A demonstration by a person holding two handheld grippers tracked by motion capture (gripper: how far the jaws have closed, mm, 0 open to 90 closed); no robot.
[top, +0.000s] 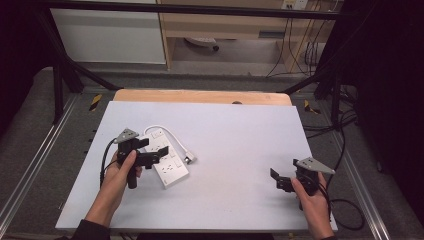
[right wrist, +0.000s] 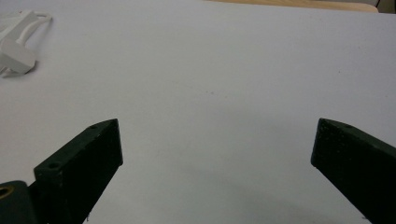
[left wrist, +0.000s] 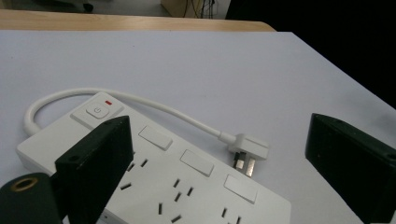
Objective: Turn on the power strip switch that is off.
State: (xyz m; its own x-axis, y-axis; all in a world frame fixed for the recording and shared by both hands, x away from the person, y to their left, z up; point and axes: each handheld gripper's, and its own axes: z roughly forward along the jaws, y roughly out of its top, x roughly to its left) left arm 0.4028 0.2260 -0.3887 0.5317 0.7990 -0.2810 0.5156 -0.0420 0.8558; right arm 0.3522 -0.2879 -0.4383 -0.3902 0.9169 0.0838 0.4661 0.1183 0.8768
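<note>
A white power strip [top: 170,165] lies on the left half of the white tabletop [top: 235,135]. Its short cable [top: 170,132] loops round to a plug [top: 190,158] lying beside it. My left gripper [top: 150,151] hovers open over the strip. In the left gripper view the strip [left wrist: 187,182] sits under the left jaw, its power button [left wrist: 96,111] at the near end, and the plug [left wrist: 247,150] lies between the jaws of the gripper [left wrist: 222,135]. My right gripper [top: 279,179] is open above bare table at the right, [right wrist: 218,140], with the plug [right wrist: 16,58] far off.
The table's wooden far edge [top: 200,96] runs along the back. Black frame struts [top: 60,80] stand at the back left and back right. Cables [top: 345,165] trail on the floor to the right. A wooden cabinet [top: 225,25] stands beyond the table.
</note>
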